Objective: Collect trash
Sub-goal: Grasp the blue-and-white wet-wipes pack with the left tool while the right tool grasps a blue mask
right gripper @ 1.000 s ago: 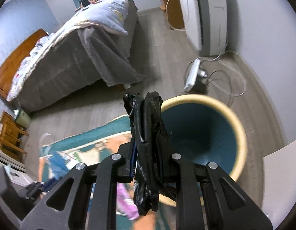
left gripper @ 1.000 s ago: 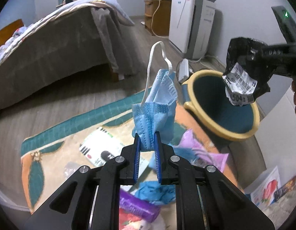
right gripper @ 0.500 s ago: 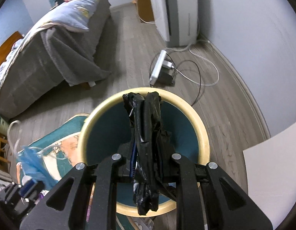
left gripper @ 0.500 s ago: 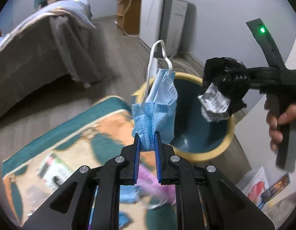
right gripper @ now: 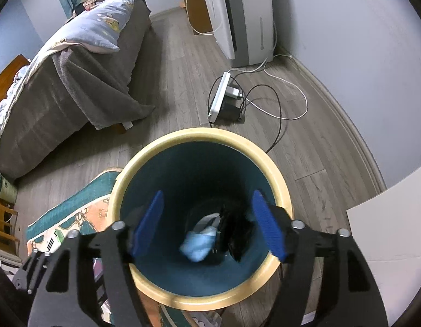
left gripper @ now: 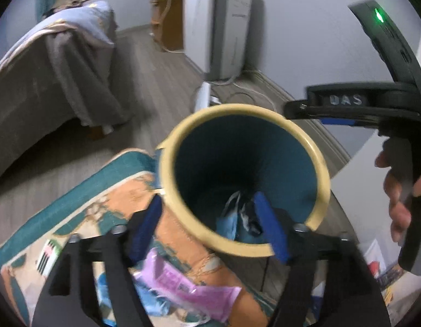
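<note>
Stands upright on the wooden floor (right gripper: 169, 62), mouth facing up toward both cameras: the teal bin (right gripper: 183, 174) with its cream rim, its near-left side just over the corner of the patterned rug (left gripper: 82, 199); holds at the bottom a crumpled blue face mask (right gripper: 199, 241) lying beside a black plastic bag (right gripper: 236, 231), the two touching, neither showing a clear long axis; seen in the left view as a blue and dark heap low in the bin (left gripper: 229, 223). Hangs above the bin's near-left edge, pointing steeply down: the left gripper (left gripper: 210, 226), jaws opening, blue pads wide apart, nothing between them. Hangs over the mouth, also pointed steeply down: the right gripper (right gripper: 207, 226), jaws opening, pads apart, empty, with mask and bag far below in the gap. Shows at the right edge of the left view: a hand (left gripper: 398, 190) wrapped round the right gripper's handle. Lying on the rug by the bin's foot: a purple wrapper (left gripper: 183, 283) among other litter.
</note>
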{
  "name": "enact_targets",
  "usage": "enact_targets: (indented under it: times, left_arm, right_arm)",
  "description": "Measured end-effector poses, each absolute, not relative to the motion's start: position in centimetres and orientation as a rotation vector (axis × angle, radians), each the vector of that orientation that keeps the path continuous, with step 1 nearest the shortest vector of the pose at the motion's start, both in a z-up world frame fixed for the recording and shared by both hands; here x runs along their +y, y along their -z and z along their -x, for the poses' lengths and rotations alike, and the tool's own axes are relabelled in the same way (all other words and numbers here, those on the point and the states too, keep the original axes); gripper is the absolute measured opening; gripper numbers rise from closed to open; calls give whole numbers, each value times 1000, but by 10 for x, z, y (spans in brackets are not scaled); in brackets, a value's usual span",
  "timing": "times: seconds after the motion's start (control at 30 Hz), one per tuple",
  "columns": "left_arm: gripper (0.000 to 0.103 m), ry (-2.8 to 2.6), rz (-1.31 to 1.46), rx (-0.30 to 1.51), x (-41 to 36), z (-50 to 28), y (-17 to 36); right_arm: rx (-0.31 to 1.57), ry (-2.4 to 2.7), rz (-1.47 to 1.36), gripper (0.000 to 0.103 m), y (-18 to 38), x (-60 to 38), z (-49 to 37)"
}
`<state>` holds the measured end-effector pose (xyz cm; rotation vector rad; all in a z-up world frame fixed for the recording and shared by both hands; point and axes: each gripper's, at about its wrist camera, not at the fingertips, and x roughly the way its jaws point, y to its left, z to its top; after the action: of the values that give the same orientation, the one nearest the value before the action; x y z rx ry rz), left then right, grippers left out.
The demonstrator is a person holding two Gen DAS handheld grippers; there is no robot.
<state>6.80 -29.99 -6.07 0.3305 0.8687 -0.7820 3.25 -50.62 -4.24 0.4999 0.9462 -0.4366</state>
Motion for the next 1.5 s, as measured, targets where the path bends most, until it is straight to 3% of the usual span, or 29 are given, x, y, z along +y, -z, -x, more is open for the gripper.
enact_targets:
  times: [0.03, 0.07, 0.13, 0.43, 0.7, 1.17, 1.5]
  left_arm:
    - [87, 769, -315, 867, -295, -69, 59]
    - [90, 752, -294, 867, -289, -70, 56]
    - [93, 714, -271, 852, -274, -69, 48]
    - [97, 509, -300, 746, -174, -52, -4]
    - [98, 282, -257, 730, -73, -37, -31]
    - [98, 137, -155, 897, 25, -68, 27]
    - [98, 146, -152, 1043, 36, -77, 83]
  right_arm:
    - [943, 436, -504, 75, 41, -505, -32]
    - [938, 432, -504, 83, 39, -503, -32]
    - [925, 423, -488, 88, 33, -496, -33]
    - [901, 305, -348, 97, -1, -434, -38]
    - [929, 151, -165, 97, -12, -355, -42]
    - [995, -21, -52, 97, 22, -271, -60]
    - [1121, -80, 67, 95, 67, -240, -85]
